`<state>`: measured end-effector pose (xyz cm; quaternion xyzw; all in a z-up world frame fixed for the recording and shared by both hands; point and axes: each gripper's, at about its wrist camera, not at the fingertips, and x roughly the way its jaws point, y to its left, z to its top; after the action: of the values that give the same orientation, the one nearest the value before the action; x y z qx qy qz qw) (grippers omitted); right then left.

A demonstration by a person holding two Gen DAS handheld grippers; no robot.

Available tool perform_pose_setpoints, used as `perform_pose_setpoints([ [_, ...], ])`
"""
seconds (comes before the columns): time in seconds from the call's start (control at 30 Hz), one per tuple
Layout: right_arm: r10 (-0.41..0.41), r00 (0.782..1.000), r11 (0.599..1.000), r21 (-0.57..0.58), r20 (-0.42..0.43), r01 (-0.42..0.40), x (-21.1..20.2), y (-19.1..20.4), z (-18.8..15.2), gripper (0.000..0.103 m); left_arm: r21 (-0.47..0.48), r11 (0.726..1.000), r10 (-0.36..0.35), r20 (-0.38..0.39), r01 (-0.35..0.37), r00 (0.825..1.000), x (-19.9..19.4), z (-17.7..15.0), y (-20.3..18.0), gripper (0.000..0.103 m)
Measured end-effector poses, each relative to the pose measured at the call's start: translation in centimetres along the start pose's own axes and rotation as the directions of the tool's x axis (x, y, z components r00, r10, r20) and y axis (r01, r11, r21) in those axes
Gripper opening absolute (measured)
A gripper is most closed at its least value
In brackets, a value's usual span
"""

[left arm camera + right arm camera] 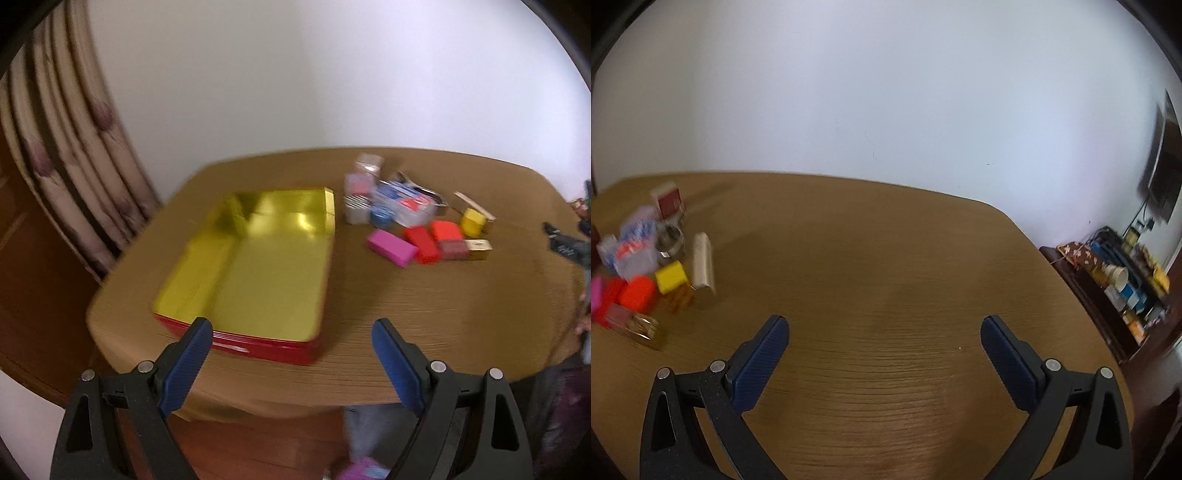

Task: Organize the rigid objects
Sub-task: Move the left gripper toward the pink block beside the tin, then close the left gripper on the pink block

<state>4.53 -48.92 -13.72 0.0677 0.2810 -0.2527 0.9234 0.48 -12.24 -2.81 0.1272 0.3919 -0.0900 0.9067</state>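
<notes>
the left hand-held gripper (pixel 291 330) hangs over the near edge of the desk (pixel 443 295), its blue pads spread wide with nothing between them. just ahead of its left finger sits a red tin (pixel 258 345) with a shiny gold inside, lying open and empty on the left part of the desk. to the right of the tin, toward the far side, lies a loose cluster of small boxes: a pink box (pixel 391 246) nearest the tin, a red box (pixel 421 243) touching it, an orange-red box (pixel 446 230) beside that, a yellow box (pixel 472 220) further right, and a clear plastic case (pixel 402 205) with blue and red inside behind them. the picture is blurred, so finer detail on the boxes cannot be made out.

the right hand-held gripper (pixel 884 328) is also spread wide and holds nothing; it hovers above bare wood grain, well apart from the cluster, which sits off to its left. a striped curtain (pixel 66 166) hangs left of the desk, a white wall (pixel 886 92) stands behind, and a cluttered side shelf (pixel 1123 280) is at the far right.
</notes>
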Motion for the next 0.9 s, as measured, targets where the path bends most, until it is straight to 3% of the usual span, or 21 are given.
perform_pose_setpoints([
  [0.17,0.049,0.998,0.999,-0.015,-0.029,-0.05,1.1,0.3,0.0,0.103,-0.058,0.994,-0.099,-0.105,0.093,0.99,1.8,2.1,-2.9,0.09],
  [0.3,0.099,0.995,0.995,-0.007,-0.026,-0.099,1.0,0.3,-0.3,0.103,-0.131,0.984,-0.147,-0.175,0.125,0.974,4.2,4.5,-4.8,0.09],
  [0.43,0.147,0.988,0.989,0.031,-0.044,-0.145,1.3,-0.2,-0.4,0.103,-0.22,0.971,-0.146,-0.246,0.092,0.958,7.3,7.0,-5.9,0.09],
  [0.63,0.214,0.976,0.974,0.086,-0.044,-0.209,1.6,-1.0,-0.5,0.103,-0.394,0.919,-0.183,-0.354,0.031,0.917,12.5,9.1,-5.6,0.09],
  [0.9,0.271,0.96,0.96,0.084,-0.069,-0.265,2.2,-1.1,-0.4,0.103,-0.433,0.899,-0.139,-0.418,-0.062,0.898,15.8,10.0,-5.7,0.09],
])
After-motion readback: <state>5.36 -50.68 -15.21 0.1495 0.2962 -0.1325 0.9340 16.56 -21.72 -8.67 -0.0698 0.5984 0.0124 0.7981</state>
